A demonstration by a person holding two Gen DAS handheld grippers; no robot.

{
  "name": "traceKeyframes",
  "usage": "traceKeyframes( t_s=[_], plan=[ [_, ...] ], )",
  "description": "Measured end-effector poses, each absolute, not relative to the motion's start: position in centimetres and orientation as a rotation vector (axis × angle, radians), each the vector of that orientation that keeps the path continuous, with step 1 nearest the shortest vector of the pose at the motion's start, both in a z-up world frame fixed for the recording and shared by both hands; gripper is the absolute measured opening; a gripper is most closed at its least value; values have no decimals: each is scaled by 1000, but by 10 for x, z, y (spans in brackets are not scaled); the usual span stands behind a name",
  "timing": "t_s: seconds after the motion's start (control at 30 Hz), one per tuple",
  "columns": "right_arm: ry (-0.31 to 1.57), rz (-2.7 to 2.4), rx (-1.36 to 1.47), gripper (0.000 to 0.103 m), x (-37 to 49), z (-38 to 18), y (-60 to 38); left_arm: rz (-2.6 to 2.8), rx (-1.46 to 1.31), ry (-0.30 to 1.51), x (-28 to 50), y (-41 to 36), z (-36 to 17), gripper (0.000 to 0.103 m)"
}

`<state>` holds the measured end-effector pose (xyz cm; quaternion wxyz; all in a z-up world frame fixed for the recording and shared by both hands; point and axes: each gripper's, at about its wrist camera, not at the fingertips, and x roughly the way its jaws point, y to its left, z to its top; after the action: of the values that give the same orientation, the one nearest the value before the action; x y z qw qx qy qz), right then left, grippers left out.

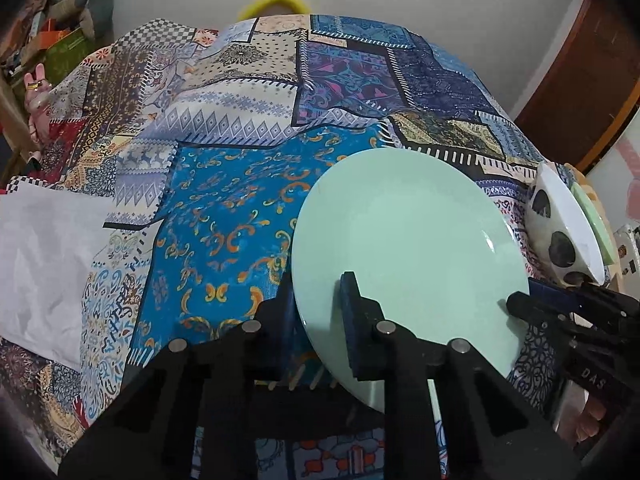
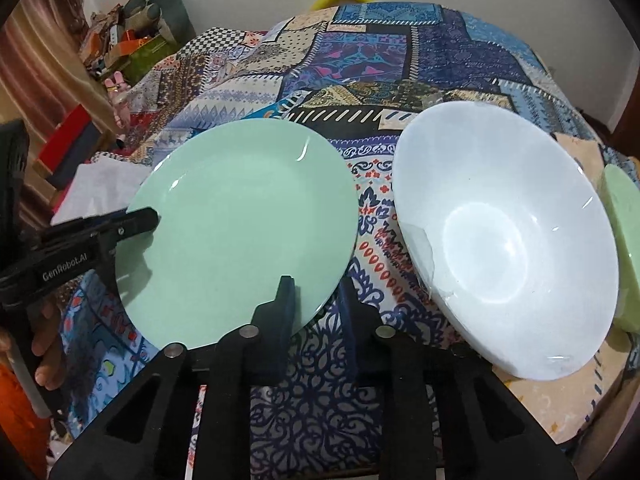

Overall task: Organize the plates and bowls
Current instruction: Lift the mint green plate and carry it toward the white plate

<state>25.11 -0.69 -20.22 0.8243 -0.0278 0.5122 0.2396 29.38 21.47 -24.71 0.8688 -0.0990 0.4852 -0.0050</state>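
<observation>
The left gripper (image 1: 316, 320) pinches the green plate (image 1: 404, 264) at the rim — one finger over the top face, the other under it, jaws pressed onto the edge near the plate's seven o'clock in the left wrist view. The plate tilts, its far edge raised off the patterned cloth (image 1: 224, 208). In the right wrist view the right gripper (image 2: 316, 304) has its left finger over the same plate's rim at about five o'clock, while its right finger stands beside the rim over the cloth; the jaws look spread, with a gap between them, and I cannot tell that they bear on the plate at all.

Since the left grip is near one edge, the plate will want to swing down on the free side. Judged from this, the step is carrying the plate towards a stack, so keep the wrist level and let the right gripper steady the opposite rim before moving.

Farther off, at three o'clock of the plate, the white bowl (image 2: 508, 236) sits tipped on the cloth, well clear — with a second pale green dish (image 2: 624, 240) just behind it. Approach low and slide in, so rims do not knock.
</observation>
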Motion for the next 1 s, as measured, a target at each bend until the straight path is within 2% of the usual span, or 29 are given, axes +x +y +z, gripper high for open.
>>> traceKeyframes(
  t_s=[0.6, 1.0],
  plan=[
    [1152, 639, -130, 18, 217, -206, 10, 24, -215, 1110, 189, 214, -239, 22],
    [1189, 667, -98, 22, 236, -214, 21, -6, -290, 1109, 199, 227, -248, 25]
  ],
)
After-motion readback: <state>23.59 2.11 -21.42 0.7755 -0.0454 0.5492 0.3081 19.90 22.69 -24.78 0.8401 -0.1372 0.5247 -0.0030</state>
